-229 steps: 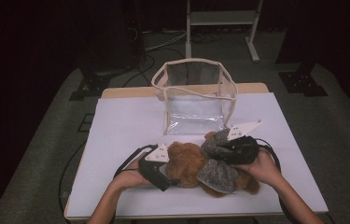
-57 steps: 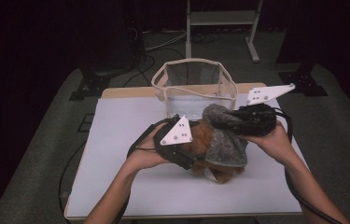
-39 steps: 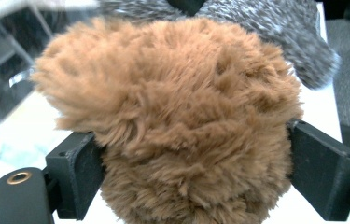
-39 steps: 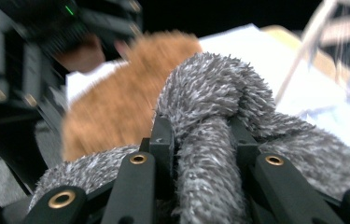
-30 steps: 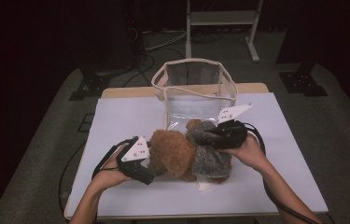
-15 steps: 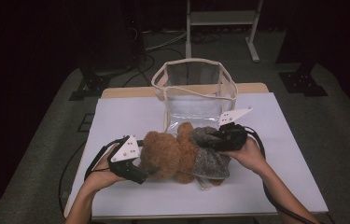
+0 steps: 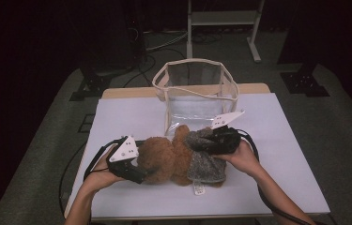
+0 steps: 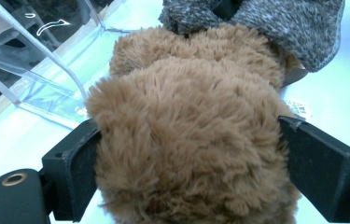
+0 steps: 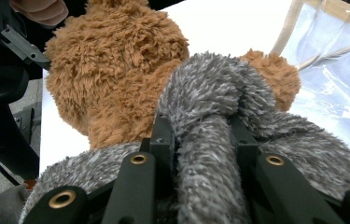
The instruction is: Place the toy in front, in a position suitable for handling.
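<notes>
Two claws hold one brown teddy bear (image 7: 166,158) lying on the white desk (image 7: 117,117), just in front of the clear bag (image 7: 195,93). The left claw (image 7: 141,172) is spread wide and squeezes the bear's fluffy head. The right claw (image 7: 201,144) is nearly closed, pinching a fold of its grey woolly sweater (image 7: 206,161)

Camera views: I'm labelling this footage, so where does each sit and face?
High view: above the table, looking forward and down; forearms, both tongs.
Left gripper view: on the left tongs, facing the teddy bear; two black jaws.
Right gripper view: on the right tongs, facing its grey sweater.
All share the bear and clear bag.
</notes>
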`<state>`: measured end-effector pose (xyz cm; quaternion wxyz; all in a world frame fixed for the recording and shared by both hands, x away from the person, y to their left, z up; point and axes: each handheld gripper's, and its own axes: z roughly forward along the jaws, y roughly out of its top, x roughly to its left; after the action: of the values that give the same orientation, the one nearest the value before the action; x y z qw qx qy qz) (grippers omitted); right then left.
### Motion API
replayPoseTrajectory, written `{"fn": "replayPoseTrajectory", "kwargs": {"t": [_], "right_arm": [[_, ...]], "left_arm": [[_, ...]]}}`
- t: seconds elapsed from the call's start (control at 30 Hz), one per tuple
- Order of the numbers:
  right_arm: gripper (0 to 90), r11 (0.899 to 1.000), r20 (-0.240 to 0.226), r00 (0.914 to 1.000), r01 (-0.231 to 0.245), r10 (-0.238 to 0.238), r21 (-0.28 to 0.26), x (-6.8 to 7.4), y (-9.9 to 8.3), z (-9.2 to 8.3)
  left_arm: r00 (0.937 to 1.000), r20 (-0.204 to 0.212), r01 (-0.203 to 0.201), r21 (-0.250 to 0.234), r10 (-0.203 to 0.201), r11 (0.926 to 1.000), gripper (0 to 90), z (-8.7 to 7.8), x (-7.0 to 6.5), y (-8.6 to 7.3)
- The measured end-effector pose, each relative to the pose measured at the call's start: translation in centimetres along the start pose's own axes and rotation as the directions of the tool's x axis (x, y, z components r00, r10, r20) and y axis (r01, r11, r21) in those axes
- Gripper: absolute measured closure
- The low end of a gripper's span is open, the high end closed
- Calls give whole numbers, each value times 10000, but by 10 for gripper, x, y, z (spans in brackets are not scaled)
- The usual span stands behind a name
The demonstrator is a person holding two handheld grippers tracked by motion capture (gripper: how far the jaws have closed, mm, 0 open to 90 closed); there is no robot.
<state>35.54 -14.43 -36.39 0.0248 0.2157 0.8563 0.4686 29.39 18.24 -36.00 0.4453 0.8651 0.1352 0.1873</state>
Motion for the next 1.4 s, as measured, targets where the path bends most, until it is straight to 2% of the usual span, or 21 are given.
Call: {"fn": "replayPoseTrajectory", "kwargs": {"t": [0.1, 0.2, 0.33, 0.4, 0.53, 0.63, 0.83, 0.93, 1.0, 1.07, 1.17, 1.3, 1.4], "right_arm": [[690, 10000, -53, 10000, 13, -13, 30, 1, 1, 3], [690, 10000, -136, 9999, 11, -10, 59, 3, 2, 8], [689, 9999, -135, 9998, 159, -158, 56, 6, 5, 14], [689, 9998, -119, 9997, 201, -200, 68, 5, 6, 13], [688, 9999, -79, 9999, 96, -96, -78, 1, 2, 1], [687, 9999, 93, 9999, -62, 64, -143, -5, -6, -10], [687, 9973, 432, 9970, -633, 649, -382, -16, -28, -30], [687, 9946, 843, 9912, -1001, 1021, -280, -23, -46, -39], [687, 9912, 941, 9868, -1315, 1322, -127, -29, -59, -39], [687, 9884, 831, 9849, -1521, 1518, -23, -31, -71, -36], [687, 9859, 586, 9842, -1668, 1672, -126, -29, -76, -28], [689, 9868, 214, 9868, -1600, 1606, -264, -21, -70, -24], [689, 9912, -144, 9919, -1270, 1265, -364, -8, -62, -24]], "left_arm": [[10000, 4, -13, -291, 13, 9996, 123, -3, 1, 3], [9997, 247, -34, -561, 48, 9984, 138, -4, 0, 6], [9986, 470, -245, -68, 248, 9997, 138, 2, -4, 2], [9984, 484, -332, 474, 309, 9983, 138, 8, -4, -5], [9992, 374, -133, 621, 110, 9980, 131, 15, -1, -17], [9992, 395, 75, 451, -93, 9990, 131, 15, 3, -23], [9994, 282, 173, 468, -186, 9988, 121, 11, 6, -25], [9995, 135, 281, 681, -290, 9973, 107, 9, 8, -29], [9991, 147, 376, 699, -387, 9968, 107, 8, 9, -32], [9992, 119, 384, 721, -394, 9967, 110, 10, 10, -35], [9992, 80, 382, 725, -388, 9966, 154, 13, 13, -37], [9984, 52, 561, 794, -567, 9953, 187, 15, 23, -40], [9969, 101, 770, 839, -781, 9935, 187, 14, 31, -44]]}}
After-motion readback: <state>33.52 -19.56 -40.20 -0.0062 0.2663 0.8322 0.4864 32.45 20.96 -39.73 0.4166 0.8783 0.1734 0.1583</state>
